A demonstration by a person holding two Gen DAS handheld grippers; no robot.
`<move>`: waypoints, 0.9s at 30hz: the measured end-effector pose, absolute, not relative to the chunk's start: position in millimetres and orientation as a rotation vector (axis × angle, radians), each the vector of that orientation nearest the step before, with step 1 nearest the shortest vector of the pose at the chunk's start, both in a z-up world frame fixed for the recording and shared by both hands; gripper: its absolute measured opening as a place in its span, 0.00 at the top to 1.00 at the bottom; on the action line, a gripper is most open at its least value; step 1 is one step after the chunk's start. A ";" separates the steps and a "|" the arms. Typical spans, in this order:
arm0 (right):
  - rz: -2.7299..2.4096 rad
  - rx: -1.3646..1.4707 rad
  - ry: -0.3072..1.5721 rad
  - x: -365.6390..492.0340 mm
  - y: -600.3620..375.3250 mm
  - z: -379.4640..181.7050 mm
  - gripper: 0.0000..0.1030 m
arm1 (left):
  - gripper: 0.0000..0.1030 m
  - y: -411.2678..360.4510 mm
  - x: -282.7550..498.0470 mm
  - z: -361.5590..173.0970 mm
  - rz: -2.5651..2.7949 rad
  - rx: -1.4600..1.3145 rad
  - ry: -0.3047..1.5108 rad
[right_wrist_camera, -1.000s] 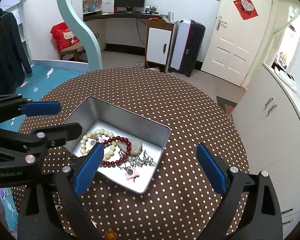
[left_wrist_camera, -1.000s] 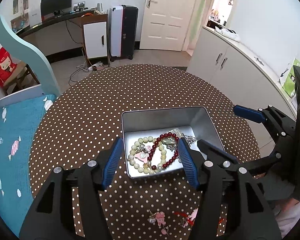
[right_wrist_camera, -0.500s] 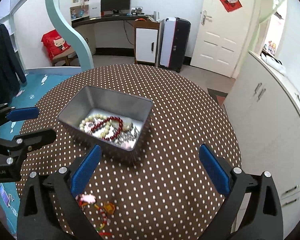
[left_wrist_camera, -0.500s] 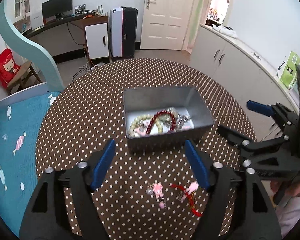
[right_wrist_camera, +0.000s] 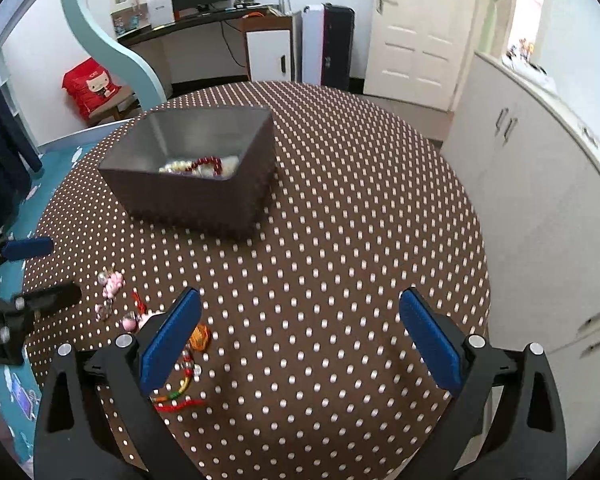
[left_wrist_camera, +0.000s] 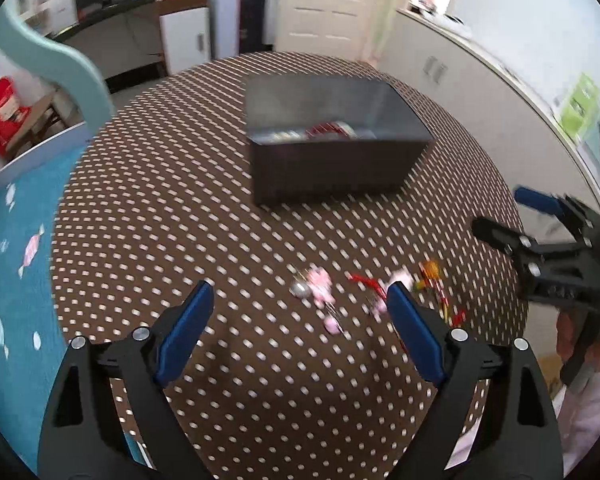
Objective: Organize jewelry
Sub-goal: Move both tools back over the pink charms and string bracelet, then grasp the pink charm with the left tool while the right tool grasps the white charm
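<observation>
A metal box [left_wrist_camera: 332, 168] [right_wrist_camera: 196, 196] stands on the round dotted table and holds bead bracelets [right_wrist_camera: 204, 165] and other jewelry. Loose pieces lie nearer me: a pink charm piece [left_wrist_camera: 318, 286] [right_wrist_camera: 112, 282] and a red and orange string piece [left_wrist_camera: 432, 276] [right_wrist_camera: 184, 376]. My left gripper [left_wrist_camera: 298, 308] is open and empty, with the pink charm between its fingertips' line. My right gripper [right_wrist_camera: 300, 312] is open and empty over bare cloth, right of the loose pieces. Each gripper shows at the other view's edge, the right [left_wrist_camera: 540, 216] and the left [right_wrist_camera: 32, 268].
The table [right_wrist_camera: 360, 220] wears a brown cloth with white dots. White cabinets [right_wrist_camera: 540, 184] stand close on the right. A teal rug [left_wrist_camera: 8, 248] and a curved teal partition [right_wrist_camera: 112, 52] are on the left. A desk, suitcase and door are at the back.
Both grippers have pulled back from over the box toward the table's near edge. The loose pieces now lie at the fingertips, and the box looks farther off. The left view is blurred.
</observation>
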State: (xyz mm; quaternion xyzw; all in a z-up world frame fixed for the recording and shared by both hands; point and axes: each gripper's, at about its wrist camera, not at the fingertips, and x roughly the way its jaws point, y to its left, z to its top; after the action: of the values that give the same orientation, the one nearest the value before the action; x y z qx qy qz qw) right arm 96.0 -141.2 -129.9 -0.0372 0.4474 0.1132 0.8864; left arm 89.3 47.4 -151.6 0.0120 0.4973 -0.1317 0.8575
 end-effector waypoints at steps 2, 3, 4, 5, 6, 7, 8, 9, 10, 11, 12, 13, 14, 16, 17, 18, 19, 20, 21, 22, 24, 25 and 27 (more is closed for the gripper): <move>0.247 -0.050 0.937 91.4 -142.5 -132.9 0.07 | 0.36 42.0 85.7 -158.5 -0.289 0.059 1.059; 0.260 -0.034 0.932 87.5 -142.2 -134.0 0.07 | 0.40 40.8 85.1 -163.0 -0.294 0.060 1.075; 0.265 -0.027 0.926 84.0 -141.3 -134.3 0.07 | 0.47 40.7 84.8 -166.1 -0.298 0.056 1.085; 0.269 -0.024 0.920 81.3 -140.6 -134.5 0.07 | 0.53 41.0 84.6 -169.5 -0.296 0.053 1.097; 0.284 -0.021 0.917 77.8 -139.1 -135.3 0.07 | 0.54 41.1 84.2 -171.2 -0.293 0.051 1.102; 0.305 -0.020 0.919 74.9 -137.1 -137.0 0.07 | 0.57 41.3 83.8 -172.6 -0.294 0.046 1.105; 0.314 -0.021 0.921 73.2 -135.8 -138.6 0.07 | 0.58 41.2 83.4 -173.7 -0.301 0.038 1.109; 0.317 -0.023 0.927 71.7 -134.2 -141.3 0.07 | 0.58 40.5 83.9 -173.9 -0.309 0.035 1.111; 0.318 -0.024 0.933 70.9 -133.1 -143.7 0.07 | 0.60 38.9 83.8 -174.5 -0.318 0.033 1.114; 0.322 -0.021 0.938 70.3 -132.4 -145.6 0.07 | 0.62 36.7 83.9 -175.2 -0.321 0.036 1.116; 0.330 -0.013 0.943 69.8 -131.6 -147.9 0.07 | 0.63 34.4 84.2 -175.7 -0.324 0.038 1.117; 0.335 -0.008 0.948 69.5 -130.6 -149.3 0.07 | 0.63 31.6 85.3 -176.6 -0.332 0.039 1.119; 0.339 -0.006 0.952 69.9 -129.4 -150.8 0.07 | 0.67 28.3 86.1 -177.8 -0.334 0.042 1.122; 0.346 -0.012 0.954 68.8 -126.8 -152.5 0.07 | 0.75 23.5 90.2 -181.9 -0.321 0.048 1.133; 0.350 -0.014 0.951 67.7 -125.9 -152.5 0.07 | 0.80 22.8 92.7 -183.1 -0.312 0.051 1.125; 0.357 -0.013 0.948 67.3 -124.5 -151.6 0.07 | 0.82 21.5 93.7 -184.6 -0.309 0.052 1.127; 0.367 -0.011 0.944 64.4 -120.3 -151.0 0.07 | 0.87 21.1 94.4 -185.4 -0.305 0.053 1.127; 0.378 -0.012 0.936 63.2 -119.5 -150.3 0.07 | 0.89 21.7 95.5 -185.3 -0.305 0.051 1.130; 0.388 -0.017 0.923 61.7 -118.4 -148.6 0.09 | 0.89 22.6 96.4 -185.2 -0.308 0.046 1.132; 0.401 -0.022 0.911 60.8 -117.2 -146.8 0.12 | 0.89 22.9 95.9 -185.9 -0.308 0.043 1.132; 0.453 -0.015 0.887 59.5 -114.4 -142.4 0.24 | 0.89 32.6 95.6 -184.6 -0.308 0.028 1.131; 0.484 -0.013 0.881 58.5 -111.6 -140.3 0.27 | 0.89 38.2 96.5 -182.7 -0.306 0.012 1.127; 0.536 -0.040 0.865 56.4 -101.2 -136.3 0.37 | 0.89 51.1 95.8 -177.6 -0.301 -0.022 1.115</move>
State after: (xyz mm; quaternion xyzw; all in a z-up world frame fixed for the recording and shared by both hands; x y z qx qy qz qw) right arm 56.4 -101.2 -136.3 -0.0193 0.4142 0.2564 0.8731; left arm 95.8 51.1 -177.6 -0.0103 0.5269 -0.1425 0.8378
